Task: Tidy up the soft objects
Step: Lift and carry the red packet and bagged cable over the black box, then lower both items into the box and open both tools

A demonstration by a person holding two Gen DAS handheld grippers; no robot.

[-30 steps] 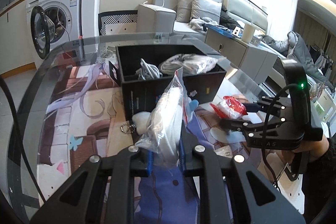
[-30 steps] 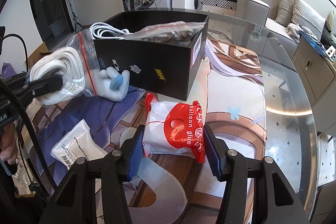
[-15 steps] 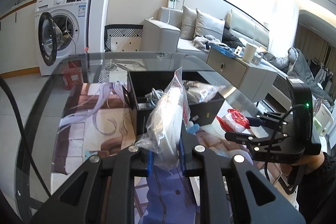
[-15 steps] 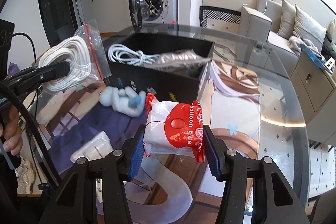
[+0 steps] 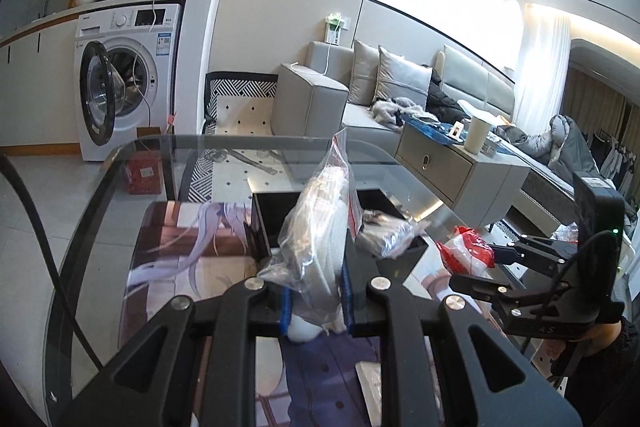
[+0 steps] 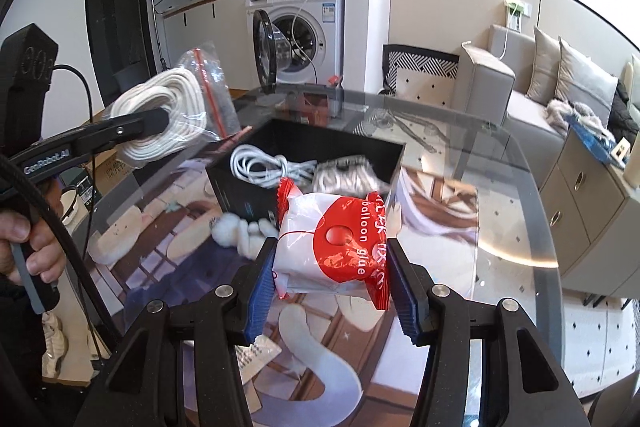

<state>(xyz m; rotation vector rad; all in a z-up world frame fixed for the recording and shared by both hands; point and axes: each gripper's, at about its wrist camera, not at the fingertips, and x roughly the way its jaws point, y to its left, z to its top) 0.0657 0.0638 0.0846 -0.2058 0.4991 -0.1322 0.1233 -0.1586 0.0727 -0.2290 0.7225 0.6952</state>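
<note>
My left gripper is shut on a clear zip bag of white rope and holds it in the air before the black box; the bag also shows in the right wrist view. My right gripper is shut on a red and white balloon glue packet, lifted above the table near the box. The box holds a white cable and a grey bagged bundle. A white plush toy lies in front of the box.
The glass table carries a printed mat. A small white packet lies on the mat near my right gripper. A washing machine and sofa stand beyond the table.
Both grippers have risen well above the table with their loads. The box now looks lower and farther in both views.
</note>
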